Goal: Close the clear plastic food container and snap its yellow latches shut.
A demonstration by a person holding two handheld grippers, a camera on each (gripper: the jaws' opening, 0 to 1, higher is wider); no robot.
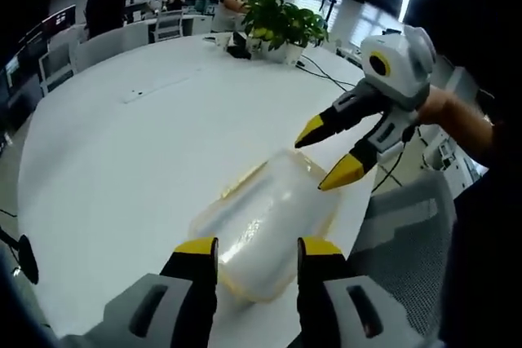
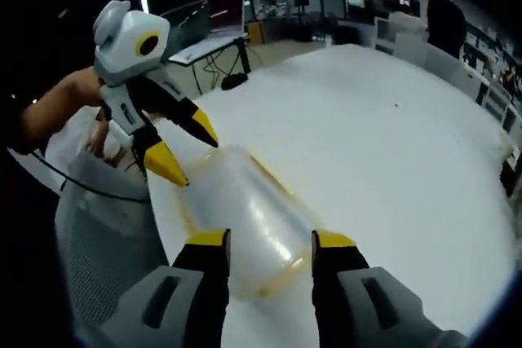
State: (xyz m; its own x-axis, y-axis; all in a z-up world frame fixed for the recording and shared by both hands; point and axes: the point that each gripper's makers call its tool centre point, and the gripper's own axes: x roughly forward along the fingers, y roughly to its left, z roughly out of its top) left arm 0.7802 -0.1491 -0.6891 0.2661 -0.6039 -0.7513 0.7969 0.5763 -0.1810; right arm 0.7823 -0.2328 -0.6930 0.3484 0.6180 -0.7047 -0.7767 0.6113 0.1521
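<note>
White round table — potted green plant at far edge; grey mesh chair beside table; people seated beyond.

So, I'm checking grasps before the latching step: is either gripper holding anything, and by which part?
Nothing is held. Both the left gripper and right gripper are open, poised at opposite ends of the clear container.

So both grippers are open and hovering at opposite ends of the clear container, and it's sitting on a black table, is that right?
Only the table is wrong: it is white, not black, as the left gripper view shows. The rest stands: the left gripper and right gripper are both open, at opposite ends of the clear container.
</note>
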